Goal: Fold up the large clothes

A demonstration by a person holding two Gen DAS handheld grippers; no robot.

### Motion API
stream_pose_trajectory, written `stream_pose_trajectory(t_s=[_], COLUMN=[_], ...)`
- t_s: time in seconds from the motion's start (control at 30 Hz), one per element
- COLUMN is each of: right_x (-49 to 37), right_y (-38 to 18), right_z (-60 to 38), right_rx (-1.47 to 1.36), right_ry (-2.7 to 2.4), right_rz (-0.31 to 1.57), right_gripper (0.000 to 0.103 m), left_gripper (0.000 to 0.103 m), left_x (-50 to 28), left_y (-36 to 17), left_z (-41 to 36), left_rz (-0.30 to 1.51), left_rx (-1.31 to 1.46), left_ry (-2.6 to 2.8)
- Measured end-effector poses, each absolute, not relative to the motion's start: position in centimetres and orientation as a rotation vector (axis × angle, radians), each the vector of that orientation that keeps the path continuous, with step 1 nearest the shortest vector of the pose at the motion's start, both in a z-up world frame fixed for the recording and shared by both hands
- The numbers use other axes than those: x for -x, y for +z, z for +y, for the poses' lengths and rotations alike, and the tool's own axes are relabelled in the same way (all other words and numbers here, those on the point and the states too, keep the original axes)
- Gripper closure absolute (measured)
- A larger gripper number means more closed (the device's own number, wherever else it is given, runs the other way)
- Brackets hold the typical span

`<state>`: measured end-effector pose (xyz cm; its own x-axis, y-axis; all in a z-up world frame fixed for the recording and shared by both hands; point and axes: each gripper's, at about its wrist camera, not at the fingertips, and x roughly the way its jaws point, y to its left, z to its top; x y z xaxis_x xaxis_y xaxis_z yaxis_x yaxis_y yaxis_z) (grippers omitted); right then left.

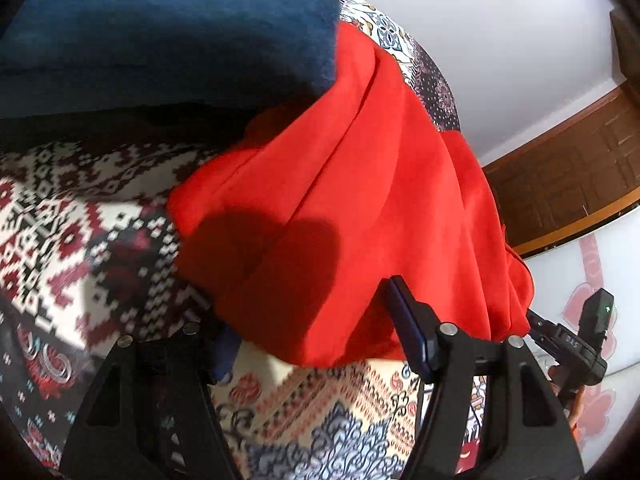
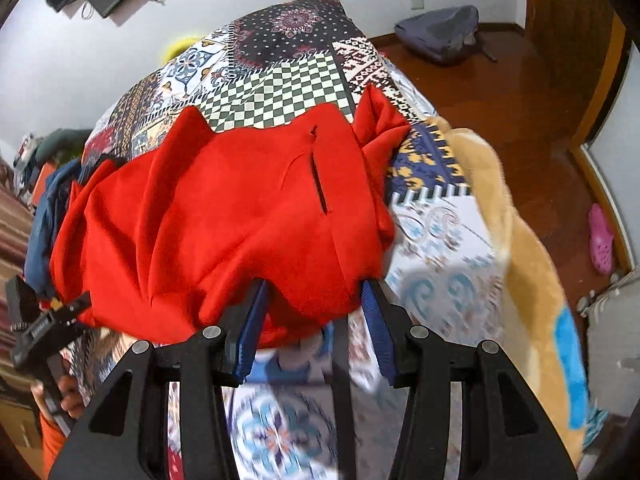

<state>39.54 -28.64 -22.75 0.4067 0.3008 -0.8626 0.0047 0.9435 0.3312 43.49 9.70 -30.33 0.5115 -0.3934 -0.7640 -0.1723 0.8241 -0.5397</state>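
A large red garment [image 1: 352, 208] lies bunched on the patterned bedspread [image 1: 80, 240]. It also shows in the right wrist view [image 2: 224, 220], with a dark slit pocket facing up. My left gripper [image 1: 312, 320] is open, its fingers either side of the garment's near edge, one fingertip [image 1: 400, 296] against the cloth. My right gripper [image 2: 316, 304] is open too, with the garment's near hem lying between its blue pads [image 2: 256, 320]. The right gripper also appears in the left wrist view [image 1: 576, 344], and the left gripper in the right wrist view [image 2: 44, 320].
A dark blue garment [image 1: 168, 32] lies behind the red one. A tan blanket [image 2: 520, 240] hangs over the bed's right edge. On the wooden floor [image 2: 540, 140] are a grey bag [image 2: 440, 32] and a pink shoe [image 2: 600, 240].
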Motion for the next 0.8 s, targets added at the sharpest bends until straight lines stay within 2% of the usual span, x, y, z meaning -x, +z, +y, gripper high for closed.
stream_pose_trajectory(t_s=[0.13,0.2,0.23,0.27,0.3,0.37,0.63,0.8], right_x=[-40.8,-41.2,-41.4,-41.5,-41.7,-41.7,-38.2,-33.1], right_y=[-23.4,-23.6,-23.7,-23.8,-23.9,-24.0,-19.2,-14.6], right_z=[-28.3,-28.5,-28.8,-28.9,-29.0,-29.1,-28.2,-28.6], right_rx=[-0.304,-0.326,-0.346,-0.358,-0.369,-0.396,-0.309,-0.267], right_ry=[0.186,0.18,0.177,0.175,0.181,0.196,0.258,0.332], right_rz=[1.124,1.113,1.101,1.094,1.095,1.095,0.994,0.902], right_gripper=[0.055,0.057,0.06,0.072,0.078,0.084,0.088,0.093], left_gripper=[0.05,0.064,0.069,0.076,0.081,0.088,0.092,0.093], left_x=[-44.2,-44.2,-44.3,-44.3,-44.8,-44.6,-39.8,-35.5], left_y=[-30.3,-30.2,-30.1,-30.0,-29.9,-29.2,-21.6,-17.0], left_z=[8.7,8.4,8.2,8.0,7.3,6.1,2.1,4.5], left_rz=[1.04,1.035,1.033,1.031,1.027,1.012,0.884,0.8], left_rx=[0.573,0.567,0.566,0.566,0.564,0.538,0.357,0.388], left_ry=[-0.128,-0.122,-0.12,-0.12,-0.118,-0.111,-0.215,-0.218])
